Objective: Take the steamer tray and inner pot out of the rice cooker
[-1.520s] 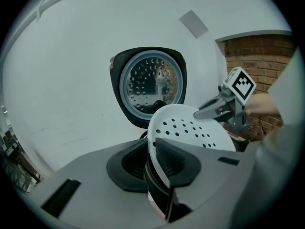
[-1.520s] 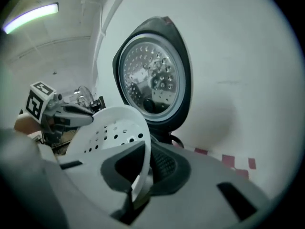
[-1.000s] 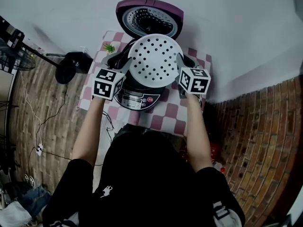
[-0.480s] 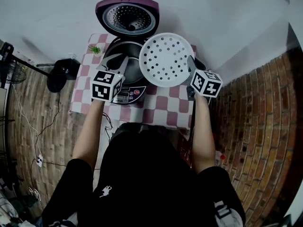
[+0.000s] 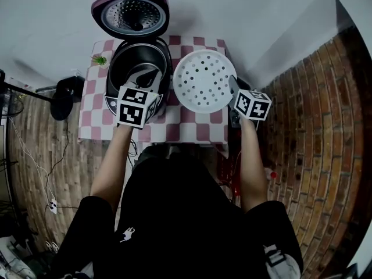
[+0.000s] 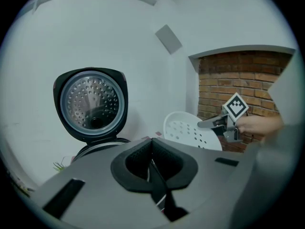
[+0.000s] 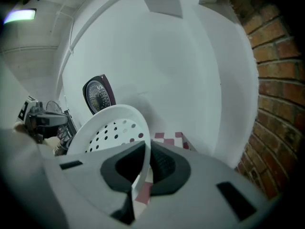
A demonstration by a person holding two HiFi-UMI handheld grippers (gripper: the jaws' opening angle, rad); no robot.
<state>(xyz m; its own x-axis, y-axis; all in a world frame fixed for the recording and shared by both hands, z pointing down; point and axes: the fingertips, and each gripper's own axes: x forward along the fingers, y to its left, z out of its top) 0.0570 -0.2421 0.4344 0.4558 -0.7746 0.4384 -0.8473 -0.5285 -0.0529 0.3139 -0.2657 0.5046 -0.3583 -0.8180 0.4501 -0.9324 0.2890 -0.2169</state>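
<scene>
White perforated steamer tray (image 5: 203, 80) is pinched at its rim in your right tool (image 5: 232, 81). The jaws bite the thin edge nearest you, and the right gripper view shows the rim (image 7: 109, 128) running straight between the pads. The tray is out of the rice cooker (image 5: 164, 63) and just to its right, over the right half of the table (image 5: 192, 129). From the left gripper view it looks tilted (image 6: 190, 130). You can't tell whether its underside touches the cloth.

Your left tool (image 5: 148, 74) has its jaws together. They have just been closing, and nothing is caught between them (image 6: 152, 151). It points into the cooker's open mouth from the front, above the control panel side. You can't tell whether it touches the pot.

The inner pot (image 5: 127, 60) sits in the cooker body, dark inside. The purple lid (image 5: 131, 13) stands fully open behind it, its dotted metal inner plate facing you (image 6: 90, 101). The cooker is on the left half of the table and the tray is on the right, close to each other but not touching.

The table carries a pink and white checked cloth. A small green plant (image 5: 99, 58) sits at its far left corner, just beside the cooker.

The wall behind (image 5: 261, 22) is white. The floor (image 5: 308, 132) is brick-patterned on both sides of the table. A black round object (image 5: 61, 97) and loose cables (image 5: 35, 156) lie on the floor to your left.
</scene>
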